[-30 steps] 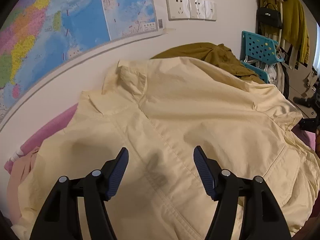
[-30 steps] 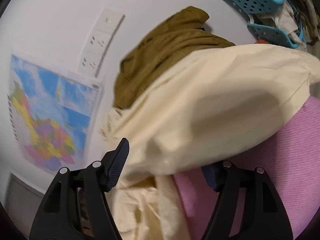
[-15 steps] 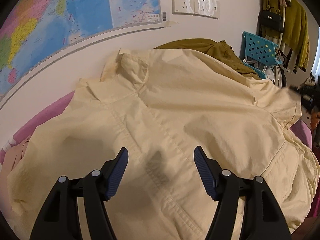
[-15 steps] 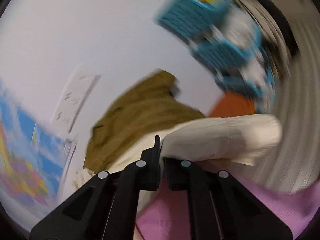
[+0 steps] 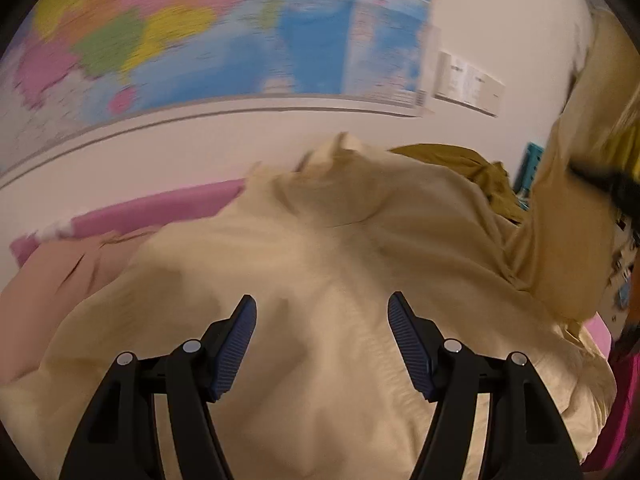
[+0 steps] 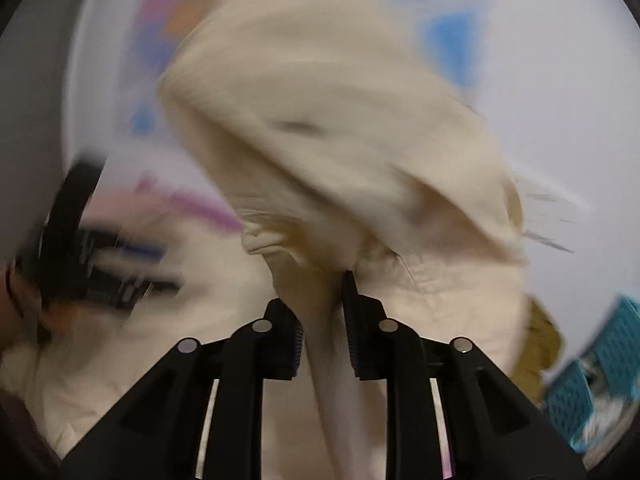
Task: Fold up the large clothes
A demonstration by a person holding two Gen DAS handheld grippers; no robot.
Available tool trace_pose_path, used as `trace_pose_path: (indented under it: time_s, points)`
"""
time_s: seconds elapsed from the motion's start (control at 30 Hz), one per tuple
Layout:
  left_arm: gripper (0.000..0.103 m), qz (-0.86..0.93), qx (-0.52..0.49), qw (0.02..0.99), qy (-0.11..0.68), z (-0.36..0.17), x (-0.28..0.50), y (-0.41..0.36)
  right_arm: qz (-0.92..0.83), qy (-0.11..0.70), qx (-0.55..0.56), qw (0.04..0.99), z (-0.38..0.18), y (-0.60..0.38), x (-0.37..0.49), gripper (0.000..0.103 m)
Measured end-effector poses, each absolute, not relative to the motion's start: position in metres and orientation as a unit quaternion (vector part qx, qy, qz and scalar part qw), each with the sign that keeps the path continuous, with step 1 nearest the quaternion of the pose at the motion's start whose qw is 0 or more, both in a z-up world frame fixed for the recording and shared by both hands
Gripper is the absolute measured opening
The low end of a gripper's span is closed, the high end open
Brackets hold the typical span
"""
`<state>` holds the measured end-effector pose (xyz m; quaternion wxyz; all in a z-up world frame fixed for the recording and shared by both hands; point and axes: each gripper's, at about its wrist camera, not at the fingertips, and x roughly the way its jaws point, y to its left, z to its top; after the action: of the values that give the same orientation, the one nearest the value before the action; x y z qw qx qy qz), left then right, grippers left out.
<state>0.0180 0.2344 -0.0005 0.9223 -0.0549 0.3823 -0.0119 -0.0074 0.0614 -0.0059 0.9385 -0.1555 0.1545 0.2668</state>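
The right gripper (image 6: 325,316) has its jaws close together with a bunched strip of the cream shirt (image 6: 344,152) running between the pads; they are opening slightly, yet the fabric fills the narrow gap and the pads still press on it from both sides. From that pinch the cloth rises and billows out in front of the camera as a broad, blurred fold, lifted clear of the rest of the garment beneath.

The left gripper (image 5: 322,332) has its jaws well apart, with nothing between the blue ribbed pads (image 5: 236,344); whether their tips touch the fabric below cannot be told. Seen from the right wrist, it appears as a dark smear at the left edge (image 6: 96,264), with a hand (image 6: 16,300) behind it.

The cream shirt (image 5: 320,248) lies spread across most of the left wrist view, its collar toward the wall, and its right part is drawn upward into a tall fold at the picture's right side. It rests on a pink bed cover (image 5: 160,208), with a peach garment (image 5: 60,268) just beside it on the left and an olive garment (image 5: 460,160) behind it. A coloured wall map (image 5: 200,32) and a row of wall sockets (image 5: 468,84) are on the white wall, and a teal basket (image 6: 592,384) stands off to the right.
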Motion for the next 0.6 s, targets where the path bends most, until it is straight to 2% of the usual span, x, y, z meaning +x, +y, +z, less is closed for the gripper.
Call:
trace_pose_path:
  time_s: [0.07,0.17,0.23,0.33,0.47,0.6]
  points:
    - [0.066,0.000,-0.075,0.920,0.384,-0.003,0.012,0.252,0.301,0.190,-0.186,0.916,-0.037,0.099,-0.001,0.019]
    - [0.066,0.029,-0.091,0.912,0.399,-0.013,0.006,0.278,0.329,0.251,-0.219,0.884,-0.083,0.131,0.010,0.028]
    - [0.066,0.038,-0.097,0.908,0.406,-0.020,0.002,0.290,0.348,0.285,-0.222,0.865,-0.099,0.135,0.013,0.046]
    - [0.066,0.029,-0.114,0.905,0.409,-0.023,-0.006,0.302,0.377,0.299,-0.221,0.848,-0.100,0.119,0.000,0.063]
    - [0.074,0.004,-0.116,0.904,0.412,-0.022,-0.004,0.302,0.372,0.278,-0.186,0.866,-0.074,0.073,-0.002,0.066]
    - [0.075,-0.006,-0.091,0.891,0.444,-0.031,0.017,0.288,0.307,0.283,-0.070,0.906,-0.046,0.000,0.037,0.065]
